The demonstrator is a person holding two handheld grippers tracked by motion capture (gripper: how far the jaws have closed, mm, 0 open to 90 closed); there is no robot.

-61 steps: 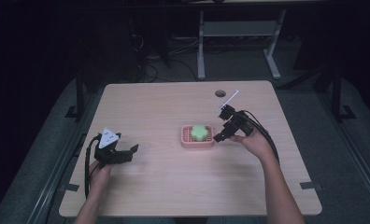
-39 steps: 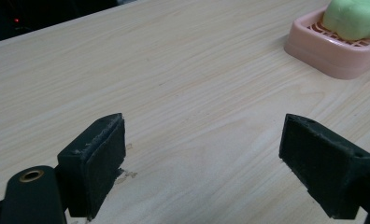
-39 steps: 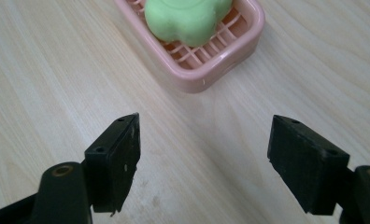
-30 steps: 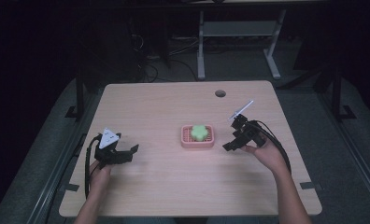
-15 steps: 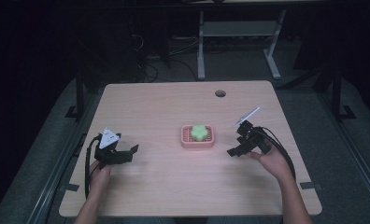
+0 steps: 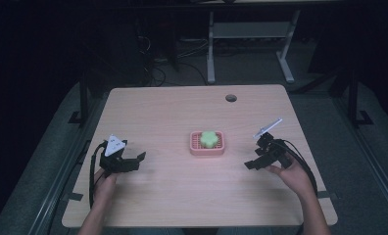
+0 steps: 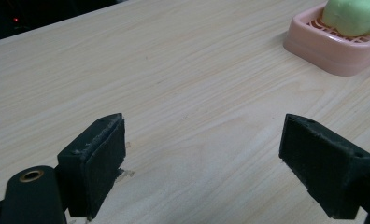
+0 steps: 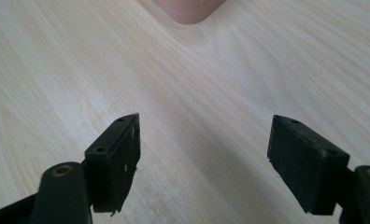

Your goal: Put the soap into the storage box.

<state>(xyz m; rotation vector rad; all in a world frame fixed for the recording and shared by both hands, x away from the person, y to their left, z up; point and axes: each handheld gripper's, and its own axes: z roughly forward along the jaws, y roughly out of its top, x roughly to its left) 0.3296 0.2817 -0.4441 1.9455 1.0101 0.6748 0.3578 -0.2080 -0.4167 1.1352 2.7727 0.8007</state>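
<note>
Green soap (image 6: 209, 138) in a pink soap dish (image 6: 196, 148) at the centre of the table (image 6: 182, 107). Left gripper (image 6: 139, 160) and right gripper (image 6: 251, 164), jaws spread and empty, flank the dish, each well apart from it.

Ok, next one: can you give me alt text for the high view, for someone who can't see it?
A green soap sits in a pink soap dish at the middle of a light wooden table. A person holds the left gripper and the right gripper low on either side of it, both open and apart from the dish.
</note>
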